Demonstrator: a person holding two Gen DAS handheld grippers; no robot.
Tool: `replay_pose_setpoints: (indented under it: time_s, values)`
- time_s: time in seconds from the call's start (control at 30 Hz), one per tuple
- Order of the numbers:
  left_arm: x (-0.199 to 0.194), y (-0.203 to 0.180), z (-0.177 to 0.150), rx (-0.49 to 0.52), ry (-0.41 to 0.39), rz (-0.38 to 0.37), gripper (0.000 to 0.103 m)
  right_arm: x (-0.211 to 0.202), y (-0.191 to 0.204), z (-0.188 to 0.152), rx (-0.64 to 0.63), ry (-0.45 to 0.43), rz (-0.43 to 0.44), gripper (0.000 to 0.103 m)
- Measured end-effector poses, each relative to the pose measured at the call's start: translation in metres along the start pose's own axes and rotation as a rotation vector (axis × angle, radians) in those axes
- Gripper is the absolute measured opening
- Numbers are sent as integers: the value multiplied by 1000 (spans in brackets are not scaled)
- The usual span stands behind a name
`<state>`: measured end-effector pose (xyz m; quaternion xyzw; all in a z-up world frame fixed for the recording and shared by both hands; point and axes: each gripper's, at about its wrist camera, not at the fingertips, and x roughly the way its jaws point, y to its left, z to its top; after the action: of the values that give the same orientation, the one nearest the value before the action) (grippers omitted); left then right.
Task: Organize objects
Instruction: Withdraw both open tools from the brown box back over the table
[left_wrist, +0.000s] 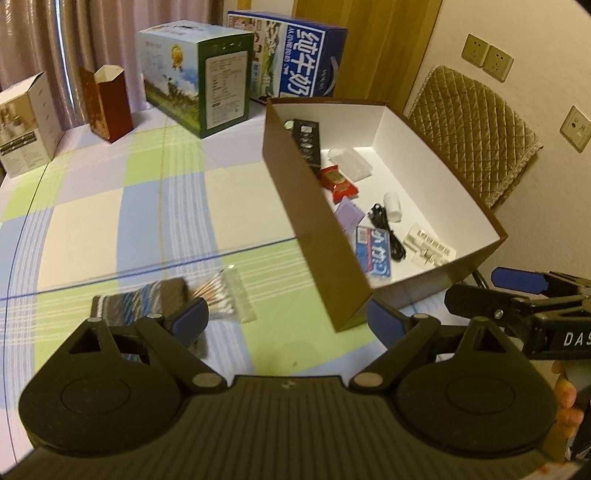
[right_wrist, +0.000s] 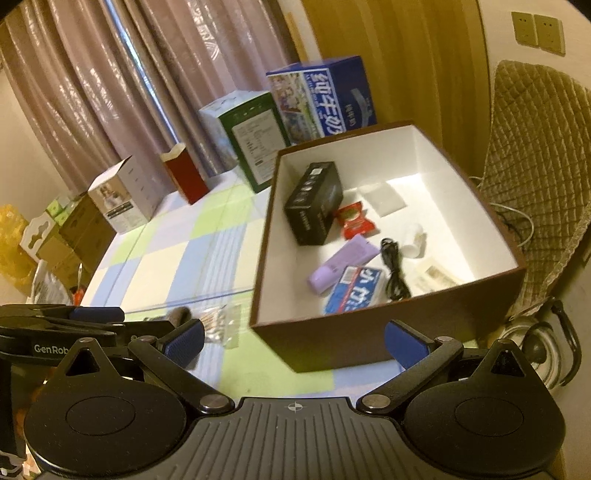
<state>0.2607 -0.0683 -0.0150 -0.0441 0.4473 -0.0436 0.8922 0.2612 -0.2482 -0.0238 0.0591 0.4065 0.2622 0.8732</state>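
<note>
A brown box with a white inside (left_wrist: 317, 236) (right_wrist: 332, 343) stands on the checked tablecloth. It holds a black carton (right_wrist: 314, 203), a red packet (right_wrist: 354, 219), a purple pouch (right_wrist: 343, 266), a blue pack (right_wrist: 354, 290), a black cable (right_wrist: 393, 269), a white bottle (right_wrist: 413, 240) and a clear blister (left_wrist: 430, 247). A bag of cotton swabs (left_wrist: 225, 295) (right_wrist: 221, 321) and a striped cloth (left_wrist: 147, 299) lie left of the box. My left gripper (left_wrist: 288, 319) (right_wrist: 92, 319) hovers open over them. My right gripper (right_wrist: 295, 341) (left_wrist: 498, 295) is open before the box's near wall, holding nothing.
Along the back stand a blue milk carton (left_wrist: 306, 62), a green carton (left_wrist: 199, 77), a red open box (left_wrist: 107, 103) and a white box (left_wrist: 26, 125). A chair with a quilted cover (left_wrist: 476, 129) sits behind the brown box. Curtains hang beyond.
</note>
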Motion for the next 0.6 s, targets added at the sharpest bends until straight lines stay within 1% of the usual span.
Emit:
replay_pose_setpoints:
  time_s: [0.27, 0.6]
  values:
    - [-14, 31, -19, -22, 14, 18, 91, 10, 31, -15, -20, 31, 25, 101]
    - [-23, 77, -45, -74, 50, 62, 91, 36, 68, -33, -48, 92, 53, 101]
